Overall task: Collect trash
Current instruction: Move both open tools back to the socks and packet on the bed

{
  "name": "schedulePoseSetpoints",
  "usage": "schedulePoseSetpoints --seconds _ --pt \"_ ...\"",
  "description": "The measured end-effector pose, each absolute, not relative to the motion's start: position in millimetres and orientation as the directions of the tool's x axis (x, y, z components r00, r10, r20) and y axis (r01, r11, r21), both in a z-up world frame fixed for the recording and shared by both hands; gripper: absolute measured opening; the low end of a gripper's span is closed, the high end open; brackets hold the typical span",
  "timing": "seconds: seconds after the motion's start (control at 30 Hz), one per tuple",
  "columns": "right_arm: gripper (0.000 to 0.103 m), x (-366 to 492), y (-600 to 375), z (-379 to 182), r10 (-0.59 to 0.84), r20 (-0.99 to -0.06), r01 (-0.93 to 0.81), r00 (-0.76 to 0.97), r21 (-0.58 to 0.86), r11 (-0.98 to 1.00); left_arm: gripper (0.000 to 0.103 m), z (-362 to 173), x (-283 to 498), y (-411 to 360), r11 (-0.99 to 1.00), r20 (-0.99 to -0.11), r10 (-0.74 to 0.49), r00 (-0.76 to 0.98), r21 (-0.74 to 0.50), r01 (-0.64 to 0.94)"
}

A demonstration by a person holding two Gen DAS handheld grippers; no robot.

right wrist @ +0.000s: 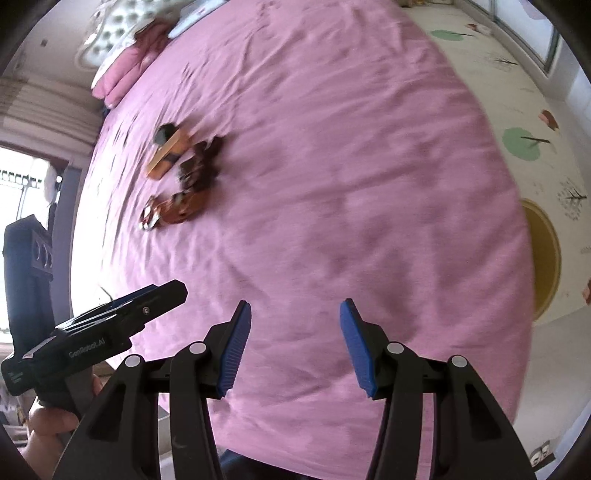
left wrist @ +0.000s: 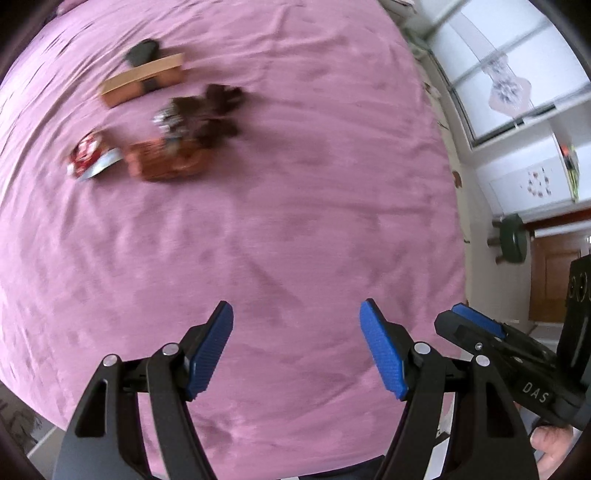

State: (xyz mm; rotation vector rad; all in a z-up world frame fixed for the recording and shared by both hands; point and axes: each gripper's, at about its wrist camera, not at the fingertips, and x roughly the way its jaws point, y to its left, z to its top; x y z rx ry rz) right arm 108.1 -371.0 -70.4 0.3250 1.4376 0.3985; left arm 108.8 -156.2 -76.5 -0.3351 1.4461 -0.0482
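Both grippers hang above the near edge of the wide bed covered in a pink-purple velvety sheet (left wrist: 295, 206), and nothing is between their fingers. The left gripper (left wrist: 296, 349) has its blue-padded fingers spread well apart over bare sheet. The right gripper (right wrist: 295, 349) is spread apart in the same way, beside the left one.

The trash lies in a small cluster far across the sheet, towards the bed's left side and well apart from both grippers. Motion blur softens all of it. Farthest off is a flat tan cardboard box (left wrist: 142, 79) with a dark lump (left wrist: 142, 51) just behind it. Nearer lies a crumpled dark brown wrapper with silvery bits (left wrist: 201, 110), touching or overlapping an orange-brown crinkled packet (left wrist: 166, 162). Just left of that packet sits a red and white foil packet (left wrist: 92, 155). Whether each piece touches its neighbour I cannot tell through the blur.

At the head end of the bed, pink pillows (right wrist: 125, 70) are piled against a pale tufted headboard (right wrist: 110, 33). Along the bed's right edge runs a cream floor mat printed with green blobs and trees (right wrist: 517, 140).
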Motion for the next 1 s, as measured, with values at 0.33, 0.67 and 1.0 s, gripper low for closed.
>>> schedulePoseSetpoints --seconds 0.33,0.67,1.0 --pt "0.050 113.7 -279.1 -72.5 0.463 -0.884 -0.136 0.057 0.453 0.881 0.071 -83.6 95.4 -65.2 0.935 -0.963 -0.226 0.148 -0.257 -0.246" --pt "0.052 144.0 -204.0 -87.3 0.469 -0.883 -0.173 0.014 0.459 0.871 0.072 -105.7 111.5 19.5 0.891 -0.963 -0.222 0.151 -0.263 -0.369" --pt "0.058 180.0 -155.7 -115.8 0.458 -0.888 -0.179 -0.045 0.458 0.871 0.072 -137.2 155.3 75.1 0.854 -0.966 -0.219 0.135 -0.257 -0.453"
